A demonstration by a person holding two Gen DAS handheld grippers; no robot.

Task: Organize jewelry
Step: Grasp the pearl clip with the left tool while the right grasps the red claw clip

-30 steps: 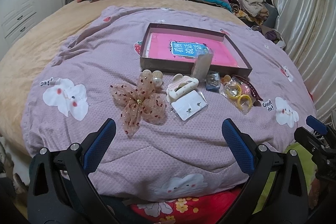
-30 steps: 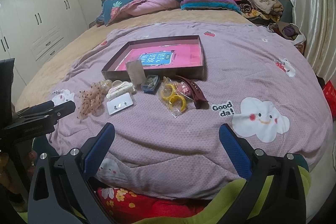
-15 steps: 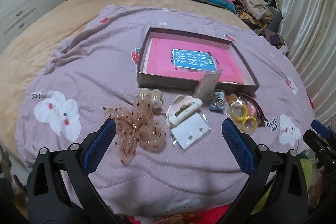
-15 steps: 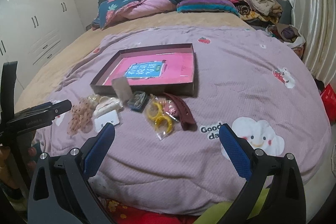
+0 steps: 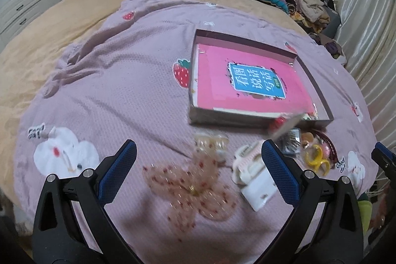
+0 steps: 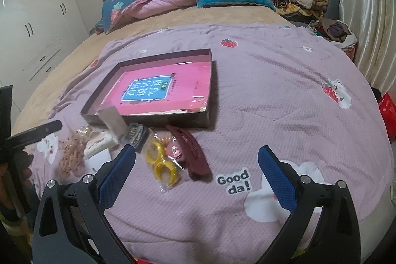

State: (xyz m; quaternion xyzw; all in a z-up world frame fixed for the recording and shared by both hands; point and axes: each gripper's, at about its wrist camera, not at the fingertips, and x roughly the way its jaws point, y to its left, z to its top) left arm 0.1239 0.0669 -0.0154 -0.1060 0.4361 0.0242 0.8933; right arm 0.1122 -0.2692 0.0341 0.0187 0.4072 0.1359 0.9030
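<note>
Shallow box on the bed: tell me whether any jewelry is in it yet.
None visible. The box holds only a pink book; the yellow rings and maroon clip lie outside on the blanket.

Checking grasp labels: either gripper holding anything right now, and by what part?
Nothing held. Left gripper and right gripper are both open and empty, above the blanket; the mesh bow lies untouched.

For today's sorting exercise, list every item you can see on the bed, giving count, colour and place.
box: one, dark, mid-quilt, holding a pink book
mesh bow: one, beige with red dots, nearest left
claw clip: one, cream, right of bow
earring card: one, white, beside claw clip
yellow rings: two, bagged, before box
long clip: one, maroon, right of rings
left tongs: open, over bow
right tongs: open, empty
</note>
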